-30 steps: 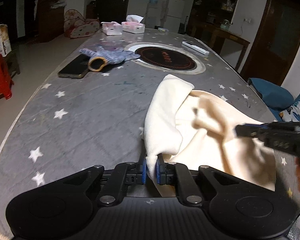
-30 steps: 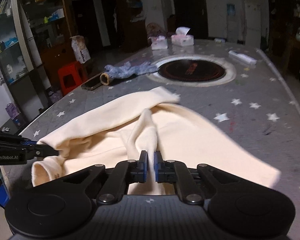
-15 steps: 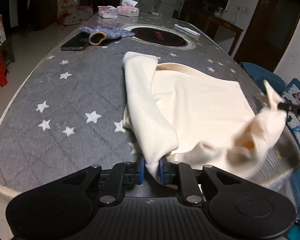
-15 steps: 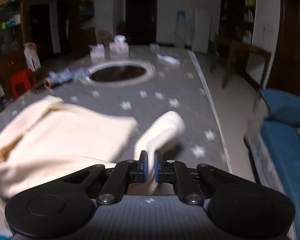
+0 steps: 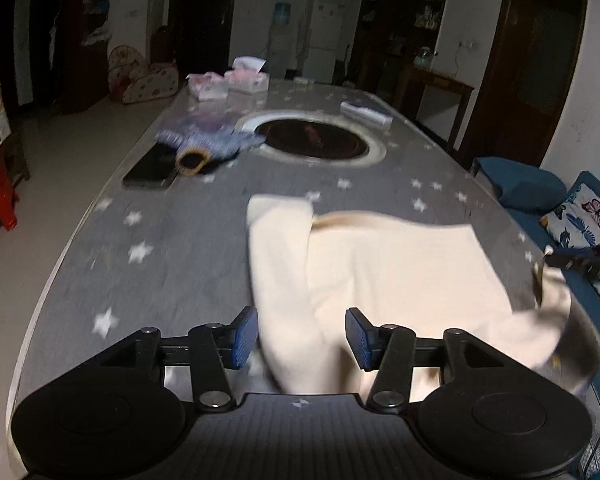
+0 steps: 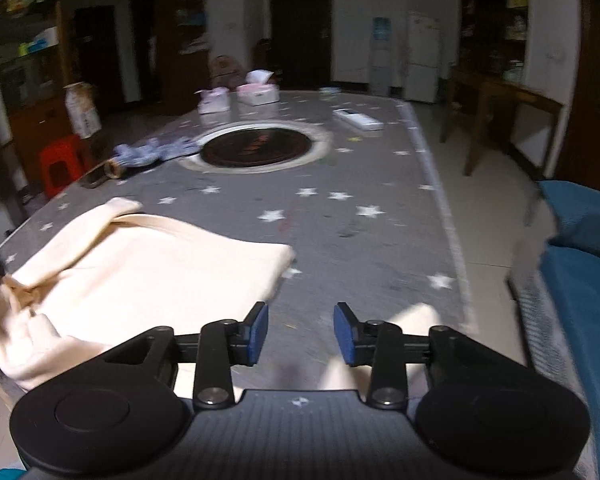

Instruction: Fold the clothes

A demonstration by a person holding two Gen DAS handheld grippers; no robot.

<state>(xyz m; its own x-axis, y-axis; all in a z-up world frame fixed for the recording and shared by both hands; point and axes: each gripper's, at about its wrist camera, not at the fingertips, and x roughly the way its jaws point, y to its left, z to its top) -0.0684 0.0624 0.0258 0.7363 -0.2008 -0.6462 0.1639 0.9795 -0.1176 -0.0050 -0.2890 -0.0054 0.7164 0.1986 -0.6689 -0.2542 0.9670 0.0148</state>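
A cream garment [image 5: 400, 264] [image 6: 152, 272] lies spread on the grey star-patterned table [image 5: 172, 248], near its front edge. One cream sleeve [image 5: 284, 264] runs from the table's middle back between the open fingers of my left gripper [image 5: 302, 336], loose and not pinched. My right gripper [image 6: 302, 332] is open with bare table between its blue pads. A cream sleeve end [image 6: 416, 320] lies just under its right finger. In the left wrist view the right gripper [image 5: 560, 259] pokes in from the right edge, beside the garment's hanging corner.
Blue knit gloves [image 5: 208, 146] and a dark phone [image 5: 150, 168] lie left of a round inset hotplate [image 5: 312, 144]. Tissue boxes [image 5: 246, 80] and a white remote [image 5: 366, 114] sit farther back. A blue sofa [image 6: 580, 280] stands to the right, a red stool [image 6: 60, 160] to the left.
Both grippers were shut on the garment's sleeves and now stand open. The garment has dropped and lies flatter on the table, and both grippers have drawn back toward the front edge.
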